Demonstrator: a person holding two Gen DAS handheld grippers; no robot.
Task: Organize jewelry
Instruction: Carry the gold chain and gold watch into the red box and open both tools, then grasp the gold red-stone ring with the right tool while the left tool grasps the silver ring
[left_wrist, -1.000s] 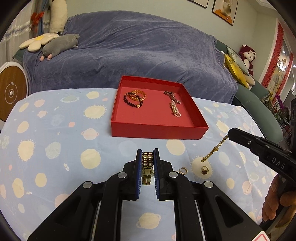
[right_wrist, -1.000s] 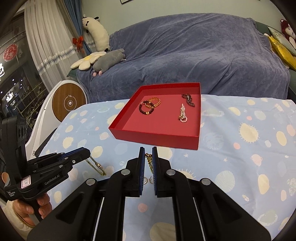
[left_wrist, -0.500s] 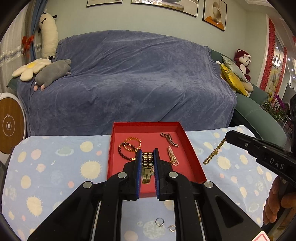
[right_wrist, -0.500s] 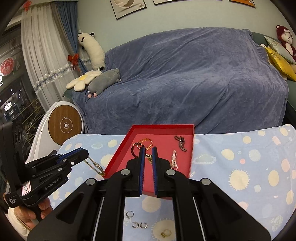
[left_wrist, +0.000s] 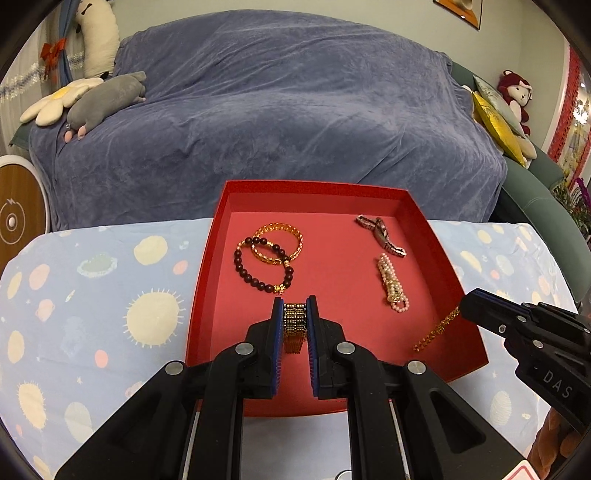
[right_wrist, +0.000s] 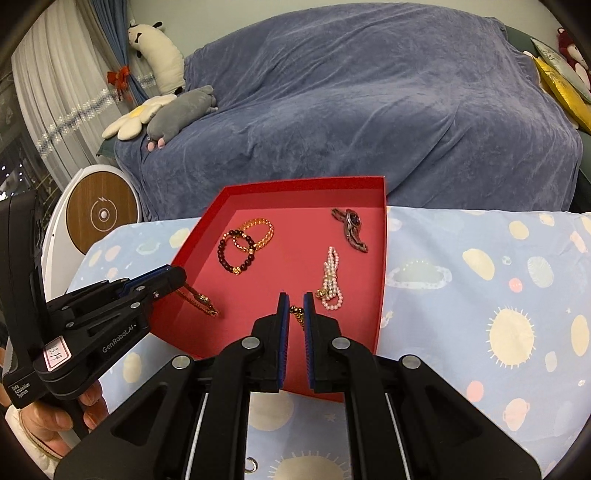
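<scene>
A red tray (left_wrist: 201, 295) lies on the patterned tablecloth. In it are a dark bead bracelet (left_wrist: 258, 282), a gold bracelet (left_wrist: 295, 240), a silver bracelet (left_wrist: 382, 232) and a pearl bracelet (left_wrist: 391, 284). My left gripper (left_wrist: 294, 301) is shut on a wide gold band (left_wrist: 294, 325) over the tray's near half. At the right of that view, my right gripper (left_wrist: 467, 302) is shut on a thin gold chain (left_wrist: 437, 330) that dangles over the tray's right side. In the right wrist view the right gripper (right_wrist: 295, 295) pinches the chain (right_wrist: 297, 314), and the left gripper (right_wrist: 177, 275) trails the band (right_wrist: 199, 300).
A sofa under a blue blanket (left_wrist: 280, 122) stands right behind the table, with plush toys (left_wrist: 107, 96) on its left. A round white-and-wood device (right_wrist: 101, 214) sits left of the table. A small ring (right_wrist: 251, 463) lies on the cloth (right_wrist: 480, 295) near the front edge.
Both grippers have moved forward from the table's front area to over the tray, each carrying its gold piece. The loose rings on the cloth have dropped out of the left wrist view.
</scene>
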